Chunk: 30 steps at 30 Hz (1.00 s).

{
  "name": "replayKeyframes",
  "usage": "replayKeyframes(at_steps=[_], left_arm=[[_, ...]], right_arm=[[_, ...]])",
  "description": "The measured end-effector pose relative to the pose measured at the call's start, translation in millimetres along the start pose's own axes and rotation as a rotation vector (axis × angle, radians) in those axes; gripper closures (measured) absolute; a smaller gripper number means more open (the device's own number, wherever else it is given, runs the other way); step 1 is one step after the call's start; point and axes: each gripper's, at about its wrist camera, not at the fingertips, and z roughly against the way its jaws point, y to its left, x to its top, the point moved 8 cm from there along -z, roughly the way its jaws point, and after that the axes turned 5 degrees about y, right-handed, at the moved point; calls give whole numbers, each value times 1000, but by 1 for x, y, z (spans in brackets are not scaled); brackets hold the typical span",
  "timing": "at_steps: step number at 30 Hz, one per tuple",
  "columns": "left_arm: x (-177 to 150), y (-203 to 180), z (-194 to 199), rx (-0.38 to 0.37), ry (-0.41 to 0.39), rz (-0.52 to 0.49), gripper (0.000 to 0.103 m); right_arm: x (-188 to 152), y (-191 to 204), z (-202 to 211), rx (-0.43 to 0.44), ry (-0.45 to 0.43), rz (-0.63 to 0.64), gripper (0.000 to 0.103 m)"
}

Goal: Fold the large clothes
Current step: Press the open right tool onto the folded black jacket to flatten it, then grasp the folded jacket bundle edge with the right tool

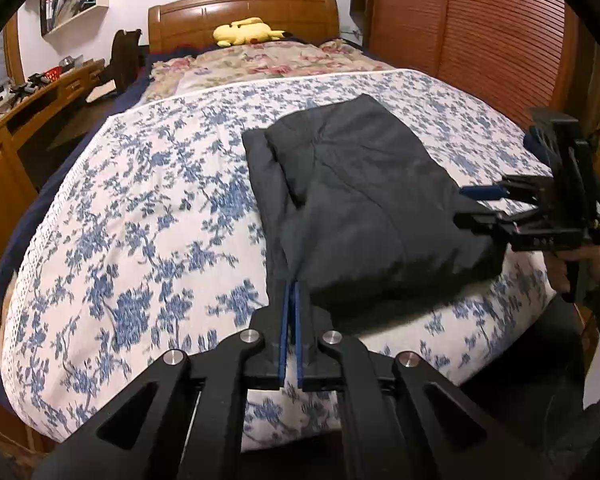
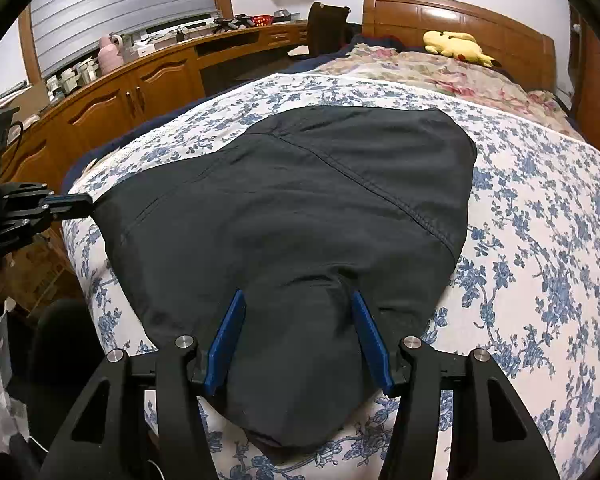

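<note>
A dark grey garment [image 1: 360, 200] lies partly folded on the blue-flowered bedspread [image 1: 140, 208]. My left gripper [image 1: 291, 284] is shut on the garment's near left edge, blue pads pressed together. It also shows in the right wrist view [image 2: 86, 204], pinching the left corner. My right gripper [image 2: 298, 300] is open, its blue fingers [image 2: 228, 340] standing either side of a bunched fold of the garment [image 2: 300, 208] at the near edge. In the left wrist view the right gripper [image 1: 466, 204] sits at the garment's right corner, held by a hand.
A yellow plush toy [image 1: 246, 32] lies by the wooden headboard [image 1: 240, 12] on a flowered quilt [image 1: 268, 60]. A wooden desk and cabinets [image 2: 132, 88] run along the left. A slatted wooden wardrobe [image 1: 480, 40] stands at the right.
</note>
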Motion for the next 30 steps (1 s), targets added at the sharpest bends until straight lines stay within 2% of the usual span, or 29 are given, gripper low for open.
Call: replayKeyframes(at_steps=[1,7,15,30], left_arm=[[-2,-1,2,-9,3,6,89],[-14,-1,3,-14,22,19,77],[-39,16,-52,8,161,50,75],[-30,42,-74,58,143,123,75]], right_arm=[[1,3,0,3,-2,0,45],[-1,4,1,20,-17,-14,45],[-2,4,2,27,-23,-17,45],[-2,3,6,32,-28,-16,45]])
